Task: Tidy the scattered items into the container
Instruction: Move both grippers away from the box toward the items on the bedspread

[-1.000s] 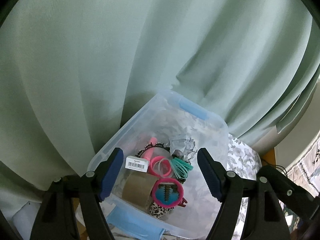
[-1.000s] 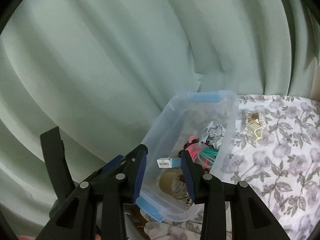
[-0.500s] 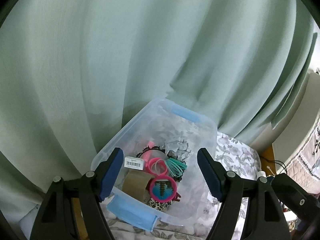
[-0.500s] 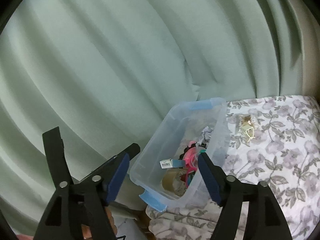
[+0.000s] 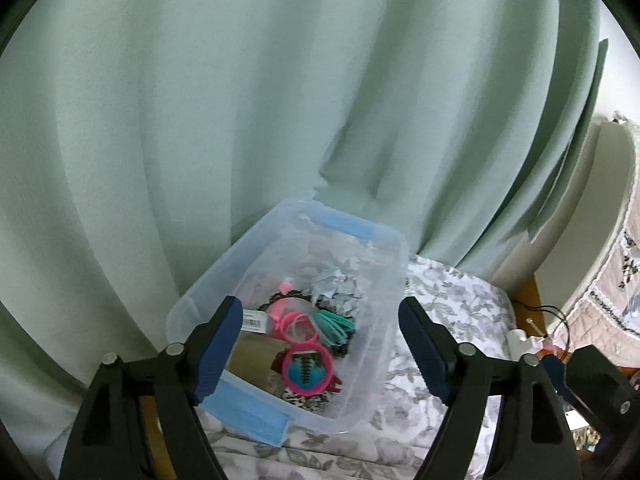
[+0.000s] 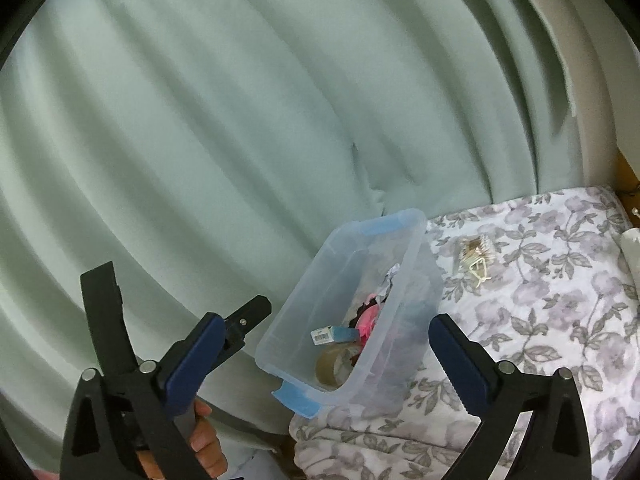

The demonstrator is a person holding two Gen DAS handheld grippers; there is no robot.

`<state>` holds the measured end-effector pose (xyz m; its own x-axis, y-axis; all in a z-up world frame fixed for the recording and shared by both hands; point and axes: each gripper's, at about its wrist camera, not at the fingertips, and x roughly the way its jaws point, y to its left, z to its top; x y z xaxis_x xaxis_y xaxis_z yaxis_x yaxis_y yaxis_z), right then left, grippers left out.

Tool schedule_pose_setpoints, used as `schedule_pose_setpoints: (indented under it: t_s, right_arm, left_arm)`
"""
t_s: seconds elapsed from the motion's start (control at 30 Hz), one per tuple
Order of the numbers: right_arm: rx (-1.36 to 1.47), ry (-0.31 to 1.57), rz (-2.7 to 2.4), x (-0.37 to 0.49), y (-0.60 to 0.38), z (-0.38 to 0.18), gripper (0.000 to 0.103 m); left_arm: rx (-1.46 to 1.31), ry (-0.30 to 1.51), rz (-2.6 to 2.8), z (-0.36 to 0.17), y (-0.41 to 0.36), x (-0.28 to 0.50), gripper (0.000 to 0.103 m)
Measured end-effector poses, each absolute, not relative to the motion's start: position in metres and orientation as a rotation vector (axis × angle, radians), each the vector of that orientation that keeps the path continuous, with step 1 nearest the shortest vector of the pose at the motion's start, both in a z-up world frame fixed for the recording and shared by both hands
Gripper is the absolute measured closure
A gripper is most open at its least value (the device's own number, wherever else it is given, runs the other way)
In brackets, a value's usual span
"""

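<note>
Both sets of fingers, left gripper [image 5: 321, 340] and right gripper [image 6: 326, 354], were spread wide and empty over the clear container [image 6: 404, 280] of bits on the bed [image 6: 540, 320]. One pale hair clip [image 6: 476, 258] lay just beside it; I'd guess it snags the bedding when grabbed.

**Left wrist: bin framed between spread fingers**

Left gripper [image 5: 320, 332] wide apart, empty, above the clear bin [image 5: 384, 280]. Inside: tape roll [image 5: 256, 358], pink rings [image 5: 298, 326], teal bands [image 5: 334, 326], barcoded box [image 5: 254, 320]. Bin sits on floral cloth [image 5: 452, 300]; green curtain [image 5: 240, 100] behind.
</note>
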<state>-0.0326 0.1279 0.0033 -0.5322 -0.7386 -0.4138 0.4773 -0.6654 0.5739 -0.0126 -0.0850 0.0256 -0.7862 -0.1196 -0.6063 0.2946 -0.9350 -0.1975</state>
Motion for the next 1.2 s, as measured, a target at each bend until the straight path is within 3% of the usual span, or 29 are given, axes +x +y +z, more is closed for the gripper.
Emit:
schedule_pose_setpoints:
  t_s: [0.33, 0.6, 0.67, 0.8, 0.9, 1.2]
  right_arm:
    - [0.792, -0.564, -2.269, -0.025, 0.157, -0.007, 0.000]
    - [0.828, -0.602, -2.257, -0.031, 0.182, -0.021, 0.000]
    - [0.834, -0.597, -2.264, -0.032, 0.186, -0.024, 0.000]
    - [0.864, -0.543, -2.302, -0.032, 0.192, -0.029, 0.000]
    - [0.888, -0.498, -2.360, -0.036, 0.196, -0.035, 0.000]
    - [0.924, -0.426, -2.515, -0.050, 0.214, -0.044, 0.000]
  left_arm:
    - [0.880, 0.703, -2.817, 0.011, -0.080, -0.012, 0.017]
    - [0.963, 0.802, -2.840, -0.008, -0.075, -0.021, 0.017]
    - [0.982, 0.747, -2.841, -0.009, -0.069, -0.022, 0.017]
    - [0.940, 0.425, -2.816, -0.007, -0.048, -0.022, 0.017]
    - [0.930, 0.287, -2.782, -0.010, -0.038, -0.025, 0.017]
    - [0.943, 0.138, -2.773, -0.013, -0.015, -0.039, 0.017]
